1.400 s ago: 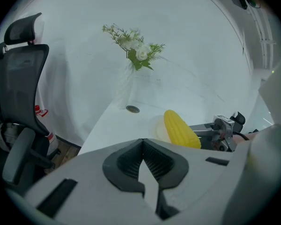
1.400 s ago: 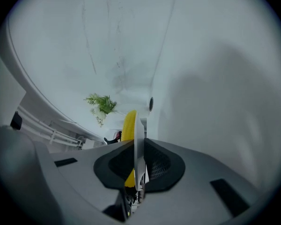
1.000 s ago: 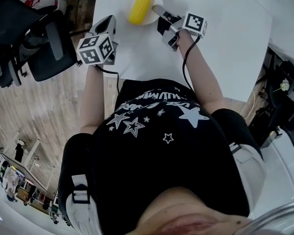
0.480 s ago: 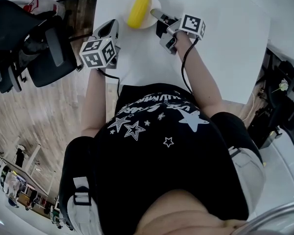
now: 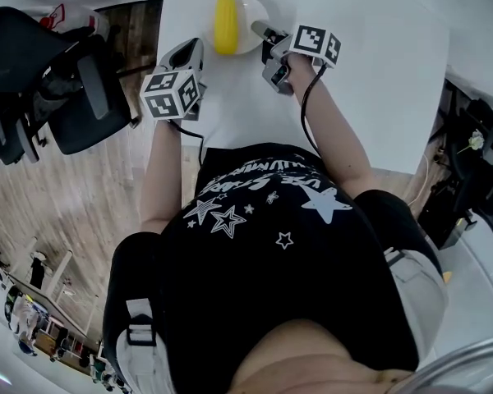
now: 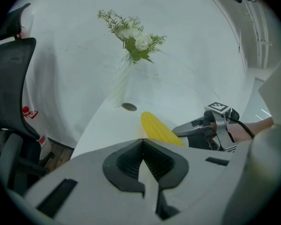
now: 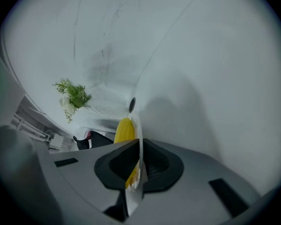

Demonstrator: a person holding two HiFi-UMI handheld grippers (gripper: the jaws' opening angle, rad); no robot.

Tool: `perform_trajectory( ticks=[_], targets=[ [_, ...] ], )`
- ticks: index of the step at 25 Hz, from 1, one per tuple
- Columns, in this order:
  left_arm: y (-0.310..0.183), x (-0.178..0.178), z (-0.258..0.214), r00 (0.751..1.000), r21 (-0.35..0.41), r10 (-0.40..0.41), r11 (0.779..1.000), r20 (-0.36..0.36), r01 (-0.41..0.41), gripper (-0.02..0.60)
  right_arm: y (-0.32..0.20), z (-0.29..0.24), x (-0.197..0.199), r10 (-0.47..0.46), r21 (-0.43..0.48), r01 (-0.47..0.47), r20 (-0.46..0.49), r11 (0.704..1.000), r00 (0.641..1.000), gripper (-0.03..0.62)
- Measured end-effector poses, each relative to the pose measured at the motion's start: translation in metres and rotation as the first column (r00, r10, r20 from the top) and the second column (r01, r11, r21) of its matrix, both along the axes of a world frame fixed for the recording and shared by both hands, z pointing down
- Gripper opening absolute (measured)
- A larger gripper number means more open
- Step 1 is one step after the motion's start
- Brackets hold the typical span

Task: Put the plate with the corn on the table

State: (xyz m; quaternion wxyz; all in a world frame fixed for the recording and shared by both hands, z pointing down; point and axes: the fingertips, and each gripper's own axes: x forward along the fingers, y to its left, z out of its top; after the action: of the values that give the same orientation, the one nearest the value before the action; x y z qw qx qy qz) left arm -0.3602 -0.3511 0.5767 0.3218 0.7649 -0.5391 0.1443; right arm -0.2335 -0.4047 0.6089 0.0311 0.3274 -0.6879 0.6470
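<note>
The person [image 5: 271, 245] stands at the near edge of the white tabletop [image 5: 370, 64], in a black shirt printed with white stars, both forearms stretched forward over it. To the person's left, off the tabletop, a black office chair [image 5: 74, 80] stands on the wooden floor [image 5: 74, 195].

The left gripper [image 5: 192, 48] hovers over the tabletop's left edge, its marker cube [image 5: 172, 93] facing up. Its fingers are pressed together with nothing between them, and it is apart from the plate.

Just beyond it and to the right, the right gripper [image 5: 258, 29] reaches the plate [image 5: 255, 11] from the person's right side. Its fingers are closing on the plate's near rim: in the right gripper view the thin white edge runs straight between the two pads, which lie against it on either side.

The plate is small, round and white, over the far part of the tabletop near its left side. I cannot tell whether it rests on the surface or is lifted just off it. The yellow corn [image 5: 225, 21] lies lengthwise across the plate's left half, beside the right gripper's fingers but not touching them.

Further back, a small dark round disc [image 6: 129, 107] sits flat in the tabletop. Beside it stands a slim pale vase [image 6: 121, 81] holding white flowers [image 6: 133, 34] with green sprigs, against a plain white wall.
</note>
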Motion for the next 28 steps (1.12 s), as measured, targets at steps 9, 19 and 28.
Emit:
perform_trajectory(
  ticks=[9, 19, 28],
  targets=[
    [-0.003, 0.002, 0.0, 1.0, 0.012, 0.019, 1.0, 0.006, -0.019, 0.006, -0.003, 0.003, -0.006, -0.099, 0.1, 0.131, -0.273, 0.986, 0.957, 0.055],
    [0.006, 0.001, -0.008, 1.0, 0.027, 0.002, 1.0, 0.012, -0.003, 0.006, -0.005, 0.003, 0.002, -0.165, 0.135, 0.267, -0.507, 0.954, 0.846, 0.123],
    [0.021, 0.004, -0.011, 1.0, 0.031, -0.01, 0.999, 0.015, 0.009, 0.006, -0.002, 0.0, 0.008, -0.21, 0.13, 0.326, -0.538, 0.936, 0.816, 0.164]
  ],
)
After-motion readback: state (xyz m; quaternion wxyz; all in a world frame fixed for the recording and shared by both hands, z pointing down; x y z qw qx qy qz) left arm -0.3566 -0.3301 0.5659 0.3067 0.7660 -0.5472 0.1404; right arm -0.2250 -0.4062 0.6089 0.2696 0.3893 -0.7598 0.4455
